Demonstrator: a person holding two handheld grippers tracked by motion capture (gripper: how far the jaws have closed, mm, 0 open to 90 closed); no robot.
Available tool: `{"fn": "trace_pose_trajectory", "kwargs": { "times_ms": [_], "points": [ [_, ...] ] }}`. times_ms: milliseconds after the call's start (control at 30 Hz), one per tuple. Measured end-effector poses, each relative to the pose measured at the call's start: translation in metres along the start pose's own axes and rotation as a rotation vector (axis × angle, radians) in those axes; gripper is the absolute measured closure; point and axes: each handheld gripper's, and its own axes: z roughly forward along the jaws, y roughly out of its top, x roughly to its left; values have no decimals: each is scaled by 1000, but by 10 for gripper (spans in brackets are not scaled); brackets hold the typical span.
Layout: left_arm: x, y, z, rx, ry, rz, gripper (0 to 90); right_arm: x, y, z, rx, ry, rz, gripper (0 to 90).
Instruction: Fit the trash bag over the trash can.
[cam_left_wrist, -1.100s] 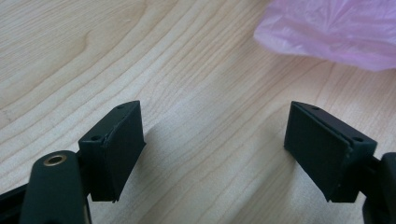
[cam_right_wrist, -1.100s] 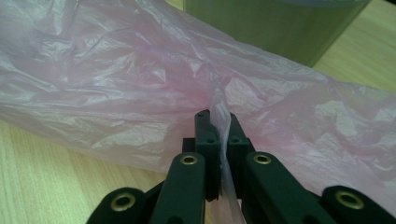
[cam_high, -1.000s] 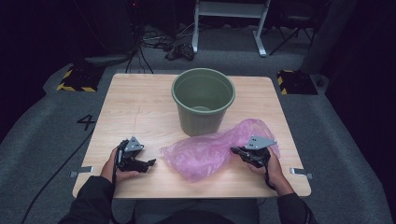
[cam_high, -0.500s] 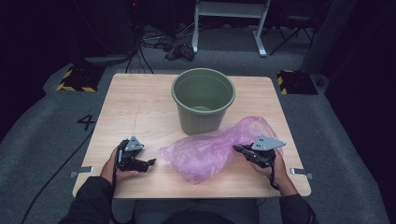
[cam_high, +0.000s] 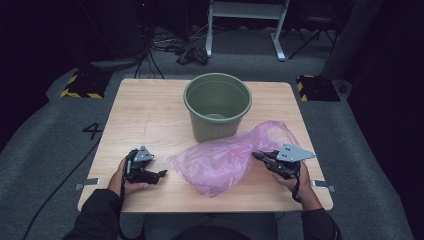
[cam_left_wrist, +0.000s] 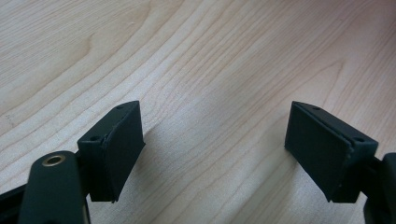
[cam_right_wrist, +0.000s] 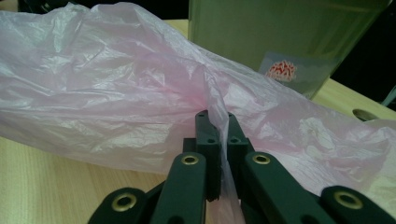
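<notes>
A crumpled pink plastic bag (cam_high: 227, 160) lay on the near half of the wooden table (cam_high: 150, 115), spread from the middle toward the right edge, its far side resting against the foot of a green bucket (cam_high: 217, 105). The right gripper (cam_high: 260, 156) had its jaws closed on a fold of the bag at the bag's right end; in the right gripper view the thin pink film (cam_right_wrist: 140, 93) was pinched between the two black jaws, with the bucket's green wall (cam_right_wrist: 280, 32) and a small label with a red mark (cam_right_wrist: 281, 71) just behind it. The person's right hand (cam_high: 292, 175) gripped the tool near the table's right near corner. The left gripper (cam_high: 161, 175) lay low over the table to the left of the bag, close to it but apart, held by the left hand (cam_high: 125, 177). Its jaws stood wide apart over bare wood grain (cam_left_wrist: 210, 93), holding nothing. The bucket stood upright at the middle of the table's far half.
</notes>
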Motion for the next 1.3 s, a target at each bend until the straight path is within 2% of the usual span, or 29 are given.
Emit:
{"fn": "trace_pose_trajectory", "kwargs": {
  "times_ms": [333, 633, 1300],
  "points": [
    [0, 1, 0, 0, 3, 4, 188, 0, 14, -11, -54, -16, -25, 894],
    [0, 0, 0, -2, 4, -2, 188, 8, 30, -34, -121, -30, -55, 895],
    [-1, 0, 1, -6, 5, -10, 187, 8, 62, -56, -201, -64, -94, 896]
  ]
}}
